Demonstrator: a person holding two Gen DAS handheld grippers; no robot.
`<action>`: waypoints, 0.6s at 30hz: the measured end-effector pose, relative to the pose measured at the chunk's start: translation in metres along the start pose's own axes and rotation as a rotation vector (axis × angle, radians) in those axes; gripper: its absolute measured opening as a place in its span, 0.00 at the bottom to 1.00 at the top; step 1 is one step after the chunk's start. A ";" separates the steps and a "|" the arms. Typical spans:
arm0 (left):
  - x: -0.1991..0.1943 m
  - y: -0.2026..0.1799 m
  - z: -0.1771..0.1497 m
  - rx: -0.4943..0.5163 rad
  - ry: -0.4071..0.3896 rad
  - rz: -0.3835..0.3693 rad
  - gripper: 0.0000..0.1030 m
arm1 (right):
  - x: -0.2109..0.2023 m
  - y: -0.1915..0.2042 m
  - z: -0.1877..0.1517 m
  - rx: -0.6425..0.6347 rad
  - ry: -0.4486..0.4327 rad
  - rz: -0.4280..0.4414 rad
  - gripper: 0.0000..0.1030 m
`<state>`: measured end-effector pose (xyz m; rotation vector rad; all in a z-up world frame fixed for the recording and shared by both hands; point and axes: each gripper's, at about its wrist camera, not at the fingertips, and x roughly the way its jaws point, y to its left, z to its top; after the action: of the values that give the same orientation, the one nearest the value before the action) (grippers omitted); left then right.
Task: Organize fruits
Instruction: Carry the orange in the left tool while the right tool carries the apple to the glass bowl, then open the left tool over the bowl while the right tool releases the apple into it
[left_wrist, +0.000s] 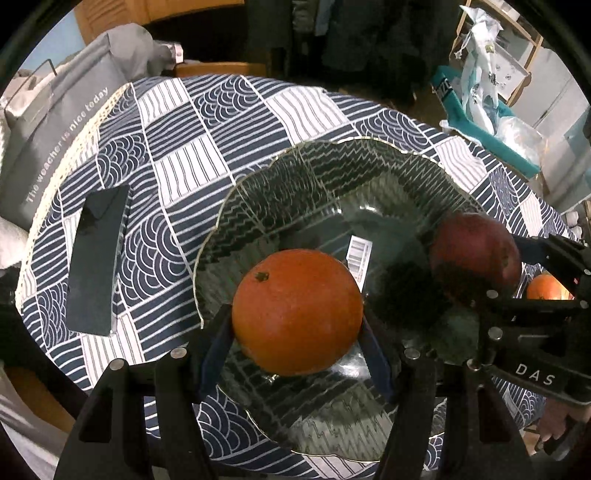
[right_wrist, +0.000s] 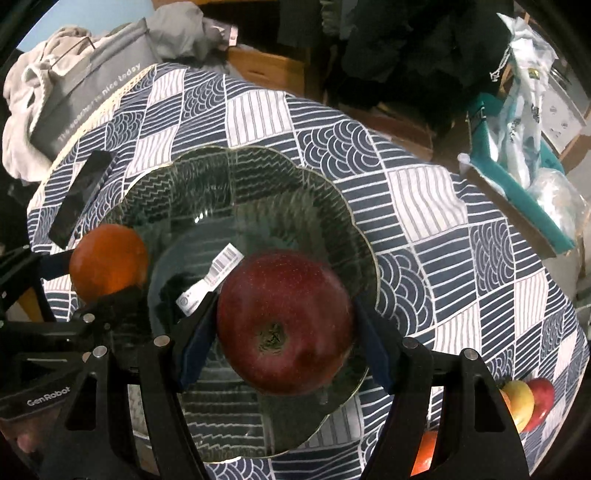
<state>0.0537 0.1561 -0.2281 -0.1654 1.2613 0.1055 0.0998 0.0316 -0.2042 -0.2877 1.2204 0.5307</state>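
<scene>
- Over the glass bowl (left_wrist: 258, 206) on the patterned tablecloth (left_wrist: 177, 122), the left gripper (left_wrist: 295, 343) clamps an orange (left_wrist: 297, 310) between its blue pads
- Beside it, the right gripper (right_wrist: 284, 347) pinches a dark red apple (right_wrist: 284, 321) above the same bowl
- At the bowl's bottom lies a barcode label (right_wrist: 221, 264)
- A dark phone (left_wrist: 98, 258) rests flat left of the bowl
- More fruit (right_wrist: 528, 402) sits at the cloth's near right edge

Orange (left_wrist: 297, 312) left of apple (left_wrist: 476, 254) (over bowl (left_wrist: 258, 206))
</scene>
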 end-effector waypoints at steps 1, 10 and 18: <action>0.001 0.000 0.000 -0.001 0.005 0.000 0.65 | 0.001 0.000 0.000 0.001 0.003 0.002 0.70; 0.014 0.001 -0.004 -0.013 0.069 0.003 0.66 | 0.010 -0.004 -0.003 0.015 0.041 0.022 0.70; 0.007 -0.005 -0.005 0.010 0.034 0.012 0.87 | -0.015 -0.001 0.009 0.012 -0.030 0.042 0.69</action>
<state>0.0518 0.1504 -0.2363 -0.1513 1.2966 0.1071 0.1040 0.0318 -0.1871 -0.2432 1.2027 0.5621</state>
